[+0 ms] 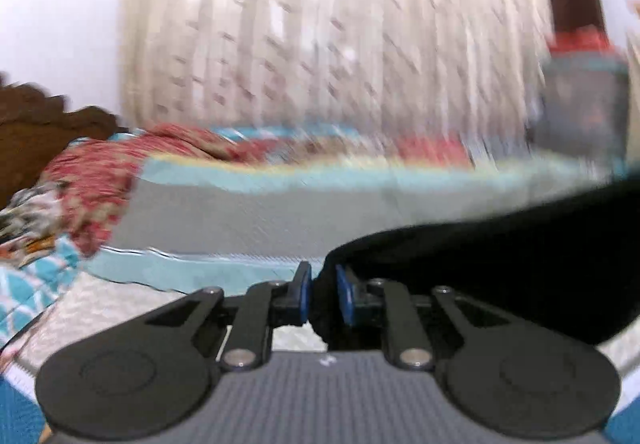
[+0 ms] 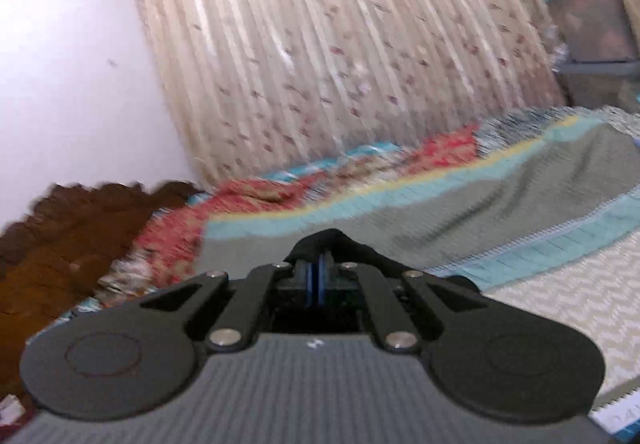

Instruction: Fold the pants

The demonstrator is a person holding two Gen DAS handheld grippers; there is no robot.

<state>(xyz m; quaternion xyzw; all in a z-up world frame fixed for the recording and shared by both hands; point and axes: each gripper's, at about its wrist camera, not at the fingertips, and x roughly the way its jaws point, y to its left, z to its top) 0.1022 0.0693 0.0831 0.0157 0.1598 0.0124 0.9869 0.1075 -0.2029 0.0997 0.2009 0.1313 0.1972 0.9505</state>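
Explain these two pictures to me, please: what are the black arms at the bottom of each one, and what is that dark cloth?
There is no robot here. A person holds a hand tool in each hand, and each tool ends in two fingers that pinch like tongs. A small wide-angle camera sits on each tool and looks forward along those fingers, so the black linkages at the bottom of each picture are the tool itself. One picture comes from the left gripper, the other from the right gripper. Both are pinching black cloth, the pants, which are to be folded. In the left view the fabric stretches away to the right. Below lies a bed with a grey and teal striped cover. Behind it hang a pale flowered curtain and, to the left, a carved wooden headboard. The pictures are blurred.
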